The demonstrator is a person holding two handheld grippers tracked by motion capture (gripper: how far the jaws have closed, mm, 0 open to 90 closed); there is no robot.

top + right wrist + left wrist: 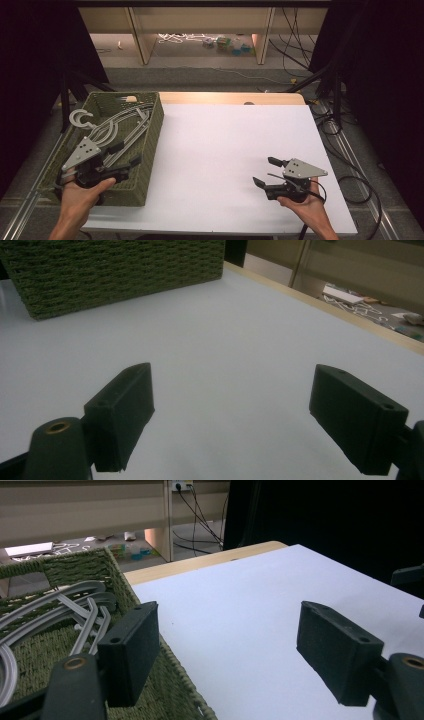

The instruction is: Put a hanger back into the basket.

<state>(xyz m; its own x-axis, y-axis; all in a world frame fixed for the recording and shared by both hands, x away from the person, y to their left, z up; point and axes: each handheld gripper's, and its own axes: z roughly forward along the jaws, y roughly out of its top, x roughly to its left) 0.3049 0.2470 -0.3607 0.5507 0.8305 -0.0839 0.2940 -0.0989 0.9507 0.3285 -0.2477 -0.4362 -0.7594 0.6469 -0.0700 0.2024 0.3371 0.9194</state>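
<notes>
Green woven basket (145, 150) at the bench's (225, 150) left edge, taken here as the landmark. Inside it, grey hangers (117, 132) piled loosely, long arms crossing, one hook (80, 119) curling over the basket's far left rim. Probably stored this way for one-at-a-time picking, hooks and arms overlapping enough to snag. Left claw (127, 155) held over the basket's near end, above the near ends of the hangers, jaws wide with nothing between them; seen along the left claw (227, 645) itself, one jaw over the basket's right wall (165, 680), the other over bare white bench (250, 620), hangers (60, 610) lying further inside the basket. Seems poised for a reach in and down, the wide spread suiting a thin hanger arm. Right claw (265, 172) well to the right of the basket, low over the white bench, pointed back toward the basket, jaws likewise wide and empty; from the right claw (230, 420) view, basket wall (115, 275) well ahead across open bench. Likely parked there as a waiting hand, ready to take or steady a hanger once lifted clear. No hanger out of the basket yet; untangling likely the awkward part.
</notes>
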